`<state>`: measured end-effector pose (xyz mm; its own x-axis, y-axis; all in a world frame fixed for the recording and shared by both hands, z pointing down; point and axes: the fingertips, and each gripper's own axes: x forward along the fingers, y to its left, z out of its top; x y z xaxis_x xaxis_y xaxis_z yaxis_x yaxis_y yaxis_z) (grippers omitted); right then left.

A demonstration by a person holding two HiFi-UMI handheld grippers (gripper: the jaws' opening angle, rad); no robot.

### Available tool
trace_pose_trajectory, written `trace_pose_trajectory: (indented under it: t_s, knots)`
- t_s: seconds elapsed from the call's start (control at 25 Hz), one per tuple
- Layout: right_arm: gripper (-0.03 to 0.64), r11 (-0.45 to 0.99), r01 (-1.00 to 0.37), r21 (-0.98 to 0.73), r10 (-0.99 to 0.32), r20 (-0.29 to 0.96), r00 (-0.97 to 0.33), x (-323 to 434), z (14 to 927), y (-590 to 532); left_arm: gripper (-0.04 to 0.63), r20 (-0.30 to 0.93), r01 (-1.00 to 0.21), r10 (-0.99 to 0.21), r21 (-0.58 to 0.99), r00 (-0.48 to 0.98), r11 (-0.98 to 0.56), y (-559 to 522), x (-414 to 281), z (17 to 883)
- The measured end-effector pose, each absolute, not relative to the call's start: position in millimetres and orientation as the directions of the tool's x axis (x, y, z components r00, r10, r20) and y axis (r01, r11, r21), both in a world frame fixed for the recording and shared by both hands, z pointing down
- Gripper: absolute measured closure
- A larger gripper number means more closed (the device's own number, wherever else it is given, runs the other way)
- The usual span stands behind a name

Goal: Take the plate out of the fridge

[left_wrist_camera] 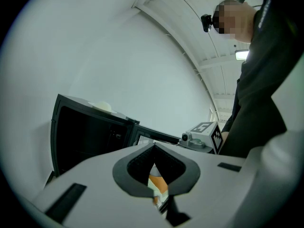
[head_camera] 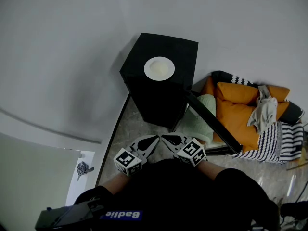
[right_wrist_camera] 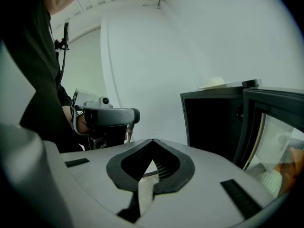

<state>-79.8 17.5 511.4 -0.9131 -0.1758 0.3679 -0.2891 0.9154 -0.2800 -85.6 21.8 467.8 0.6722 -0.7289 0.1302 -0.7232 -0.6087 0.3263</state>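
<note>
Fingers point(left_wrist_camera: 126, 172) of left gripper point(head_camera: 154, 138) and right gripper point(head_camera: 164, 137) pressed together, empty, well apart from fridge point(head_camera: 159, 100). Plate point(head_camera: 159, 68) on fridge top, near front edge; door point(head_camera: 214, 126) open. Risks: nudging plate off edge on reach; smooth rim slipping from pinch.

White wall point(head_camera: 72, 42), plain and unmarked. Floor point(head_camera: 126, 129): pale marbled stone. To the right, orange cushions point(head_camera: 236, 114) are piled on a black-and-white striped blanket point(head_camera: 276, 146), with a grey cloth point(head_camera: 262, 112) draped on top. Panelled white ceiling point(left_wrist_camera: 213, 75), one ceiling light point(left_wrist_camera: 242, 55) lit.
</note>
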Motion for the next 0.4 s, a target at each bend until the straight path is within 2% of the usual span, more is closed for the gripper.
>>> trace_pose_trajectory:
  t_s: [0.4]
  knots:
    - [0.606,0.912,-0.298,-0.283,-0.180,0.375,-0.909,-79.7,515.6,12.1,0.588,0.133,-0.720,-0.728,0.346,0.672,-0.602,15.8,-86.8,471.4]
